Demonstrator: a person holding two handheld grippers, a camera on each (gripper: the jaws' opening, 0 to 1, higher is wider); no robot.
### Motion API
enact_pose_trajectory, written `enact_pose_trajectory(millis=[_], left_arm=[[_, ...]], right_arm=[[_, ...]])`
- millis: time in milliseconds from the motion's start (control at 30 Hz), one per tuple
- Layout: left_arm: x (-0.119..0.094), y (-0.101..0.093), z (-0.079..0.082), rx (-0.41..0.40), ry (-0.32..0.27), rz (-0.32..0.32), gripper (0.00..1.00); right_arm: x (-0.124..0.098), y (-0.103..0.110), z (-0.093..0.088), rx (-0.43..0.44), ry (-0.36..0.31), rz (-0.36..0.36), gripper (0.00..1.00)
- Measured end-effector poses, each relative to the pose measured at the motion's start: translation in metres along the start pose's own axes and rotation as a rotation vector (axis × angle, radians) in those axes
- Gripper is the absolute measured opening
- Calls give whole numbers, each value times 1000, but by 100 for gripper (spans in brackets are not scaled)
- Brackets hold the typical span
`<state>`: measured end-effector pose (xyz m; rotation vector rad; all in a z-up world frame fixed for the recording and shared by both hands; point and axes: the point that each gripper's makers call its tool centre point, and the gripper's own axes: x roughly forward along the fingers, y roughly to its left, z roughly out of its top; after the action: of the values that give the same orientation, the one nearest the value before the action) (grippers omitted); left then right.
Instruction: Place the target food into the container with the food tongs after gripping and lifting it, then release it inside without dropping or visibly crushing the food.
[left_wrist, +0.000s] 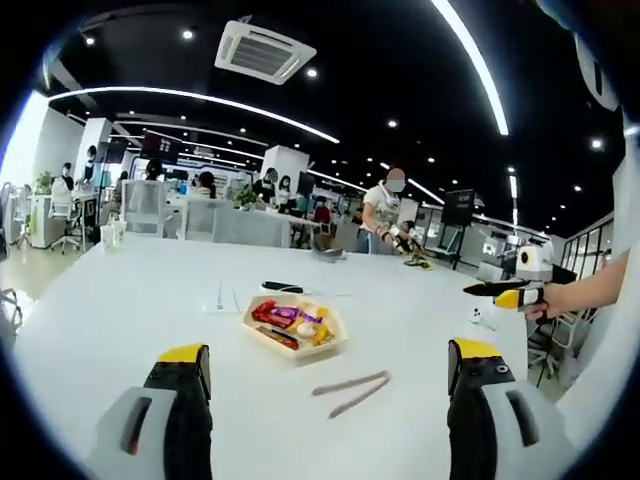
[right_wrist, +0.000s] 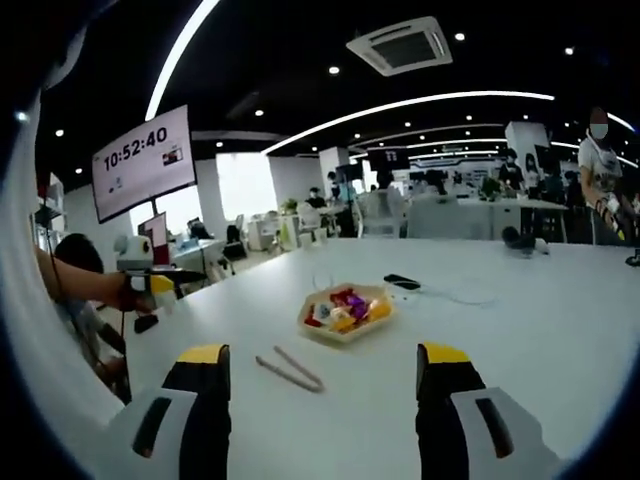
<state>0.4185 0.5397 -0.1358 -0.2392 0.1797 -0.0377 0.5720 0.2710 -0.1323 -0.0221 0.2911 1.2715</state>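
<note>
Currently both grippers, left (left_wrist: 327, 385) and right (right_wrist: 320, 385), hover with jaws apart and empty above the white table (left_wrist: 120, 300), tongs (left_wrist: 350, 392) lying flat near the food-filled tray (left_wrist: 297, 325), so a careless grab could skid them away.

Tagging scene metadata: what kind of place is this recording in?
Most likely an open-plan office or lab. A large white table holds the food tray and tongs; behind are desks with chairs, a ceiling air-conditioning vent and a wall clock screen.
</note>
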Motion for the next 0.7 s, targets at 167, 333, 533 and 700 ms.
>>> enact_pose_trajectory(millis=[167,333,533,700], left_arm=[[-5,10,-1,1,8,31,99],[-2,15,-3,-4,23,50,99],[4,6,-2,1,17,31,99],[5,6,-7,-2,32,31,99]], right_arm=[[4,4,-5,-14,18,15,78],[10,-1,-3,19,1,13,78],[8,-3,-8,40,13,13,77],[8,-8,-11,67,17,0,77]])
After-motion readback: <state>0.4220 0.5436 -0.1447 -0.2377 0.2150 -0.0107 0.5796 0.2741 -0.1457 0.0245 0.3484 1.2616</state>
